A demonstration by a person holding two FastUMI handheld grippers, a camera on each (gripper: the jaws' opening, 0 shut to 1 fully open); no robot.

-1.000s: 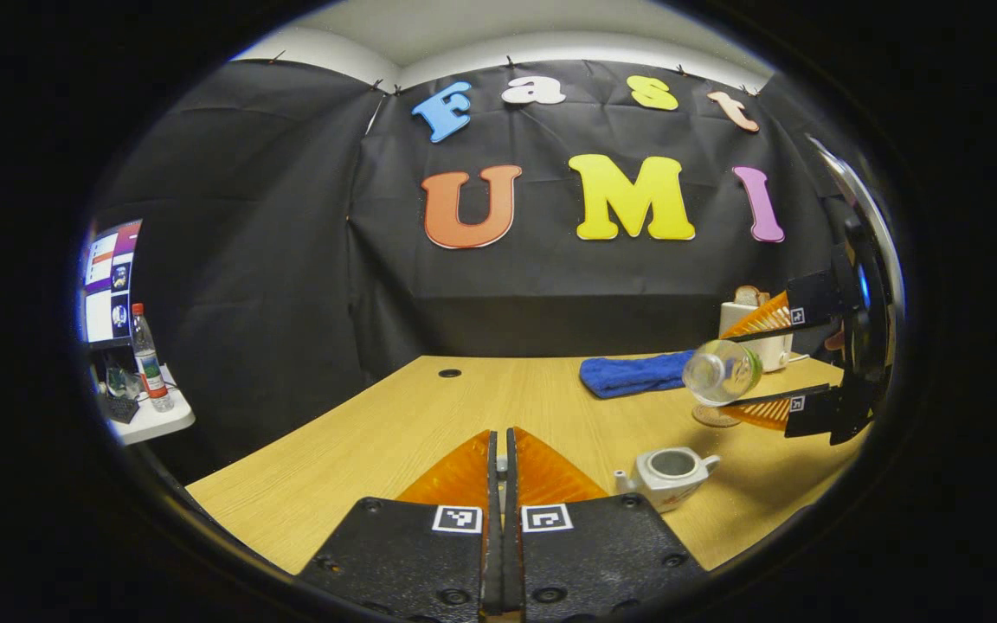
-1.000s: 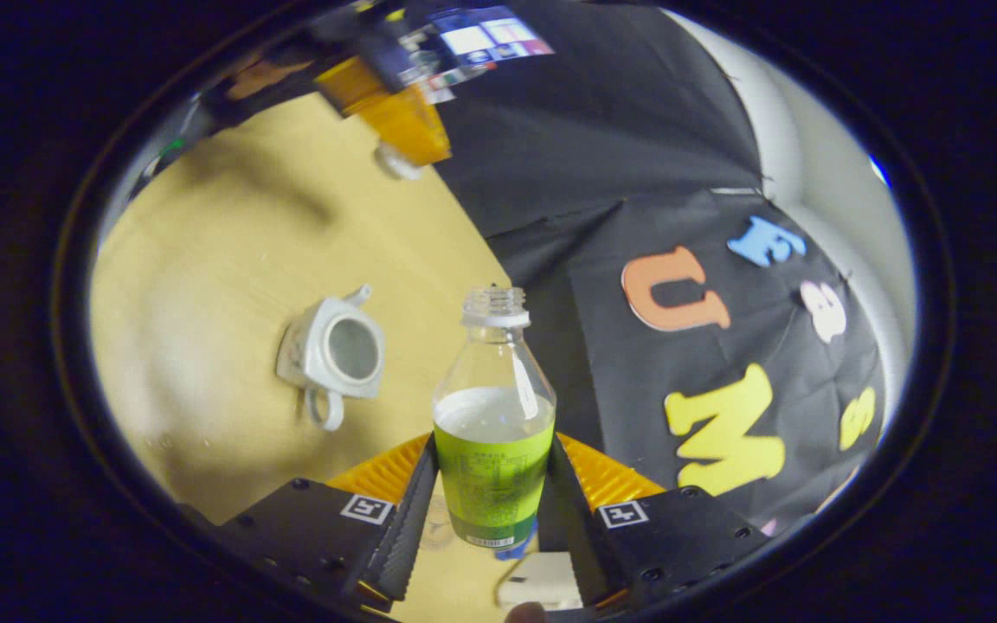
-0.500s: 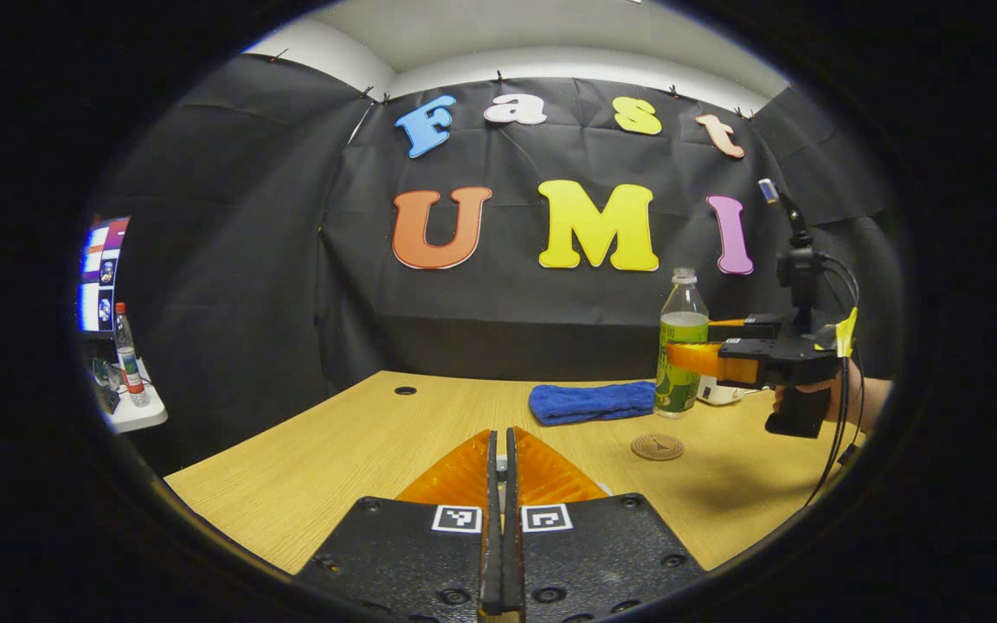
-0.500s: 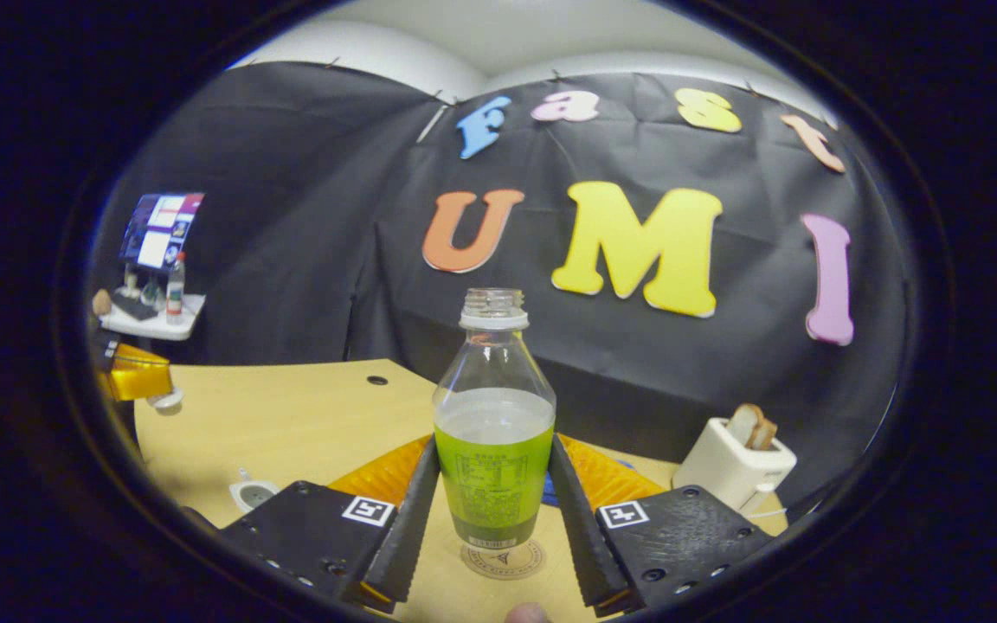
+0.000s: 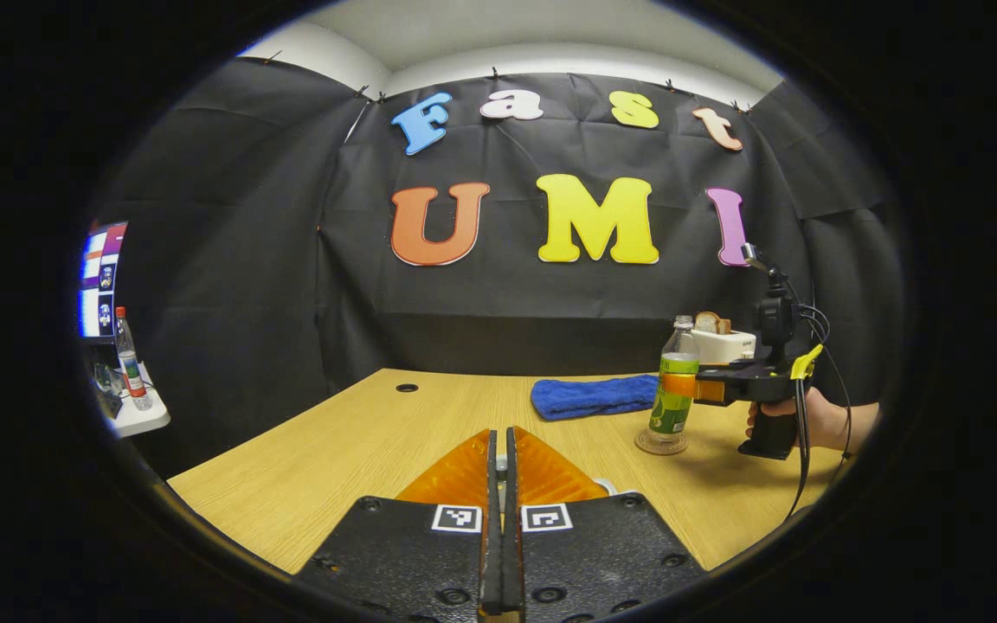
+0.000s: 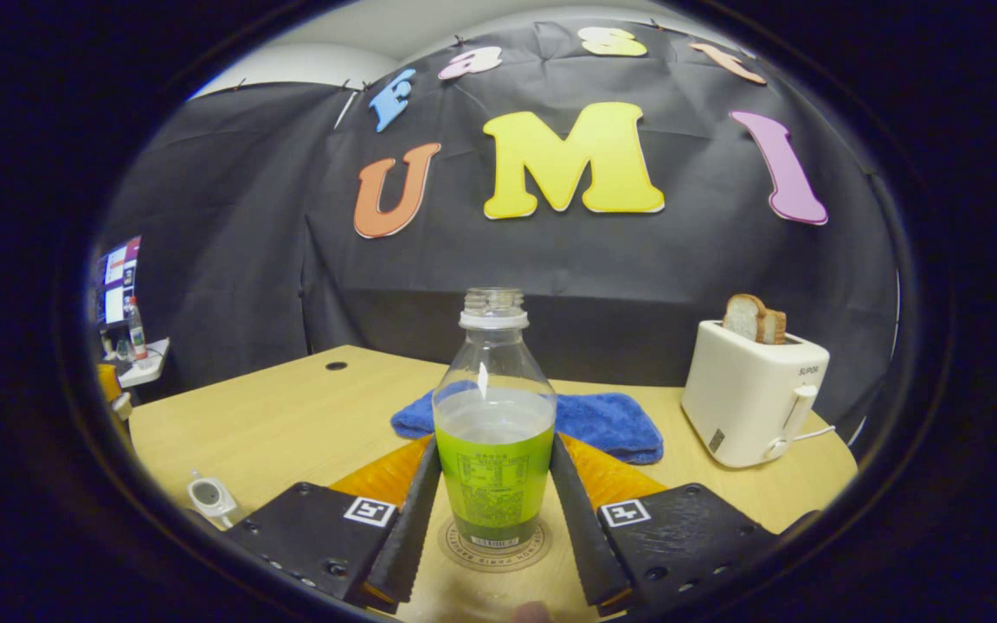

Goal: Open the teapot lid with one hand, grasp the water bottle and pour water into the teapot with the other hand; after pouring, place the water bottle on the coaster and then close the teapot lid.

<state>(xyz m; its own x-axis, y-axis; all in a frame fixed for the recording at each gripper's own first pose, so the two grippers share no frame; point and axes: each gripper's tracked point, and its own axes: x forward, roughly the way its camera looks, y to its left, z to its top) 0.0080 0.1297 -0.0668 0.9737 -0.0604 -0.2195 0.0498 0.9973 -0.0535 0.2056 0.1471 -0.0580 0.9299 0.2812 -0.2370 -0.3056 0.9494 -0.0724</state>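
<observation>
Right gripper view, jaws gripping upright water bottle (image 6: pixel 494 433)

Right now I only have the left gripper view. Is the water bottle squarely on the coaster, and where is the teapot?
Observer: In the right gripper view the water bottle stands upright, its base inside the rim of the coaster.
Operator: Is the right gripper open?
Observer: No. The right gripper has both fingers pressed against the bottle's sides.
Operator: And the teapot?
Observer: The teapot sits on the table at the lower left of that view, with its lid off and its mouth open.
</observation>
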